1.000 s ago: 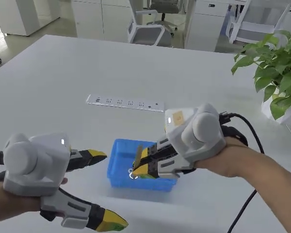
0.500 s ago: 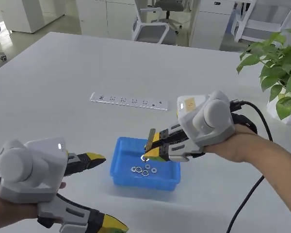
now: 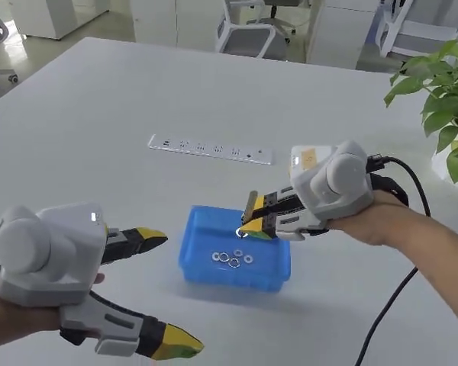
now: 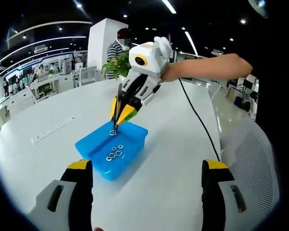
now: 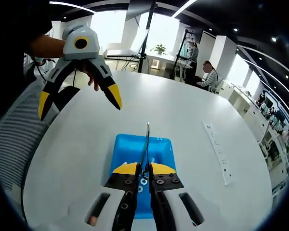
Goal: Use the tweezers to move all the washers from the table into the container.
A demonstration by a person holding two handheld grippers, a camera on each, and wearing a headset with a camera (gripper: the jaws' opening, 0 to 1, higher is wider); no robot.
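Head view: the right tongs (image 3: 258,223) are closed narrow on the tweezers (image 3: 249,204), and the tweezer tips hang over the far part of the blue container (image 3: 214,276), just above its floor. A small ring at the tips looks like a washer (image 3: 242,233), though it is too small to confirm. A cluster of washers (image 3: 232,259) lies on the container floor, slightly nearer the person than the tips. The left tongs (image 3: 168,293) stand wide and carry nothing, held off to the left of the container and apart from it. The container sits on the white counter (image 3: 99,137), with a power strip (image 3: 211,150) well beyond it. I can make out no loose washer on the counter near the container. Judgement: most of the transfer is done. If the ring is a washer, what is left is to release it into the container. The far counter should be checked before the task is signed off.
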